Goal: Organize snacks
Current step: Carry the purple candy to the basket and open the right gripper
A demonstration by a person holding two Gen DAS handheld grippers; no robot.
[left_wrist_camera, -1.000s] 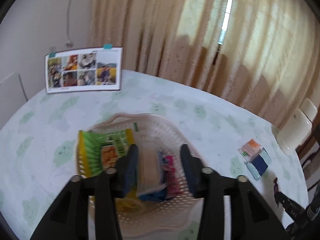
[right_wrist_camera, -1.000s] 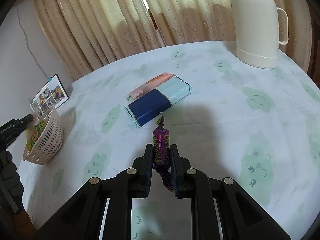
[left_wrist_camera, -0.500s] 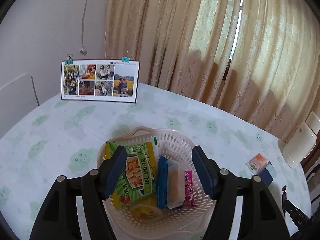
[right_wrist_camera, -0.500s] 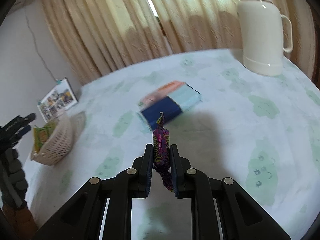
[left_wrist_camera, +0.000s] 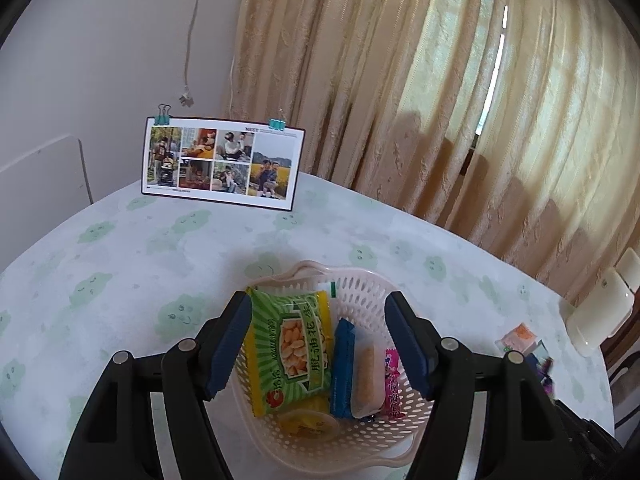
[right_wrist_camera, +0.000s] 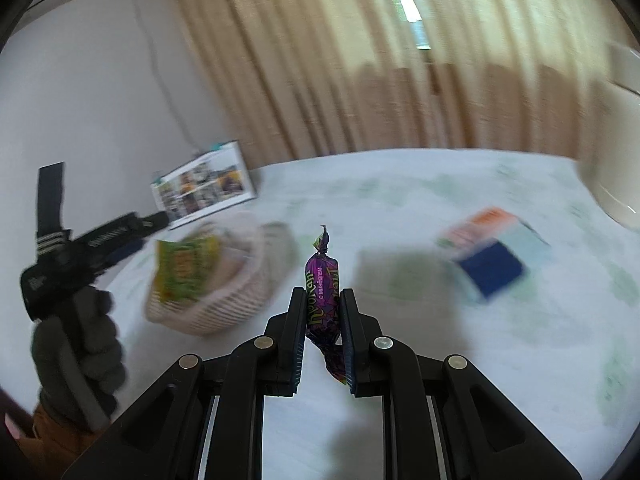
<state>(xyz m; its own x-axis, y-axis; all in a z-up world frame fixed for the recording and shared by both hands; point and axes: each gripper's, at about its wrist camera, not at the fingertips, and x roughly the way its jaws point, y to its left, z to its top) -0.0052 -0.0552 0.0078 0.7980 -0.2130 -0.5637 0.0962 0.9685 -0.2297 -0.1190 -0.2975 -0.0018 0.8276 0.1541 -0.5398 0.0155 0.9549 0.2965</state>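
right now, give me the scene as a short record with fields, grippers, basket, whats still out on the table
left gripper: open, empty, above the basket
right gripper: shut on the purple candy, off the table
basket: holds green peanut bag, blue packet, clear-wrapped bar, pink candy, a yellow item underneath
outside the basket: orange and blue box on the tablecloth
also there: photo card, cream jug
right view: blurred

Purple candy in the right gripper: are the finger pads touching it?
Touching. The right wrist view shows the purple candy pinched between the right gripper's pads, no gap either side.
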